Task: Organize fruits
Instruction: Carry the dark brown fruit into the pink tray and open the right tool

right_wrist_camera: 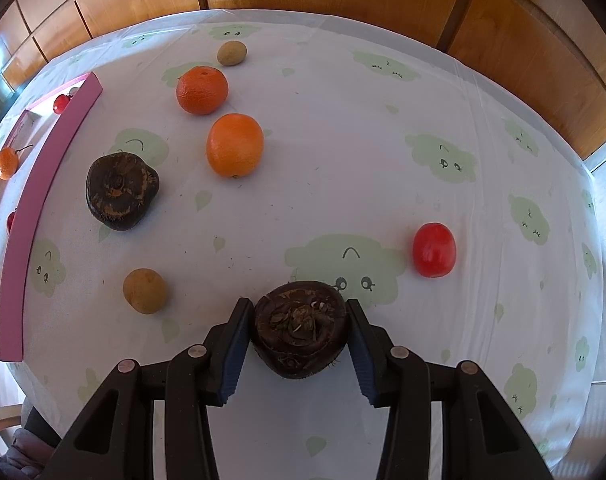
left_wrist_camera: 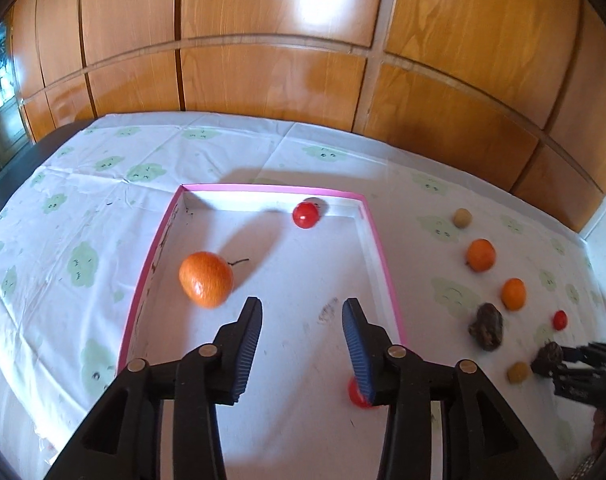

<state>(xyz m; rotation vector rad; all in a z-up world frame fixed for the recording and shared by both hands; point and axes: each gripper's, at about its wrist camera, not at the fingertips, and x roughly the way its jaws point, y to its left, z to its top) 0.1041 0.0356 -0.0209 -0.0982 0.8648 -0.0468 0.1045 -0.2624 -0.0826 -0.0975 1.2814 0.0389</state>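
Left claw (left_wrist_camera: pixel 301 312) released over pink tray (left_wrist_camera: pixel 377 240); right claw (right_wrist_camera: pixel 299 314) grasped dark fruit (right_wrist_camera: pixel 301 326), tray-bound next.

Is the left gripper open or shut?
Open. The left gripper has a clear gap between its pads, nothing between them; it hovers over the pink tray.

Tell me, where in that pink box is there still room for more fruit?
The box floor is mostly bare: the middle, between the orange at its left wall and the far tomato, is free. Outside, right of the box, fruit crowds the cloth.
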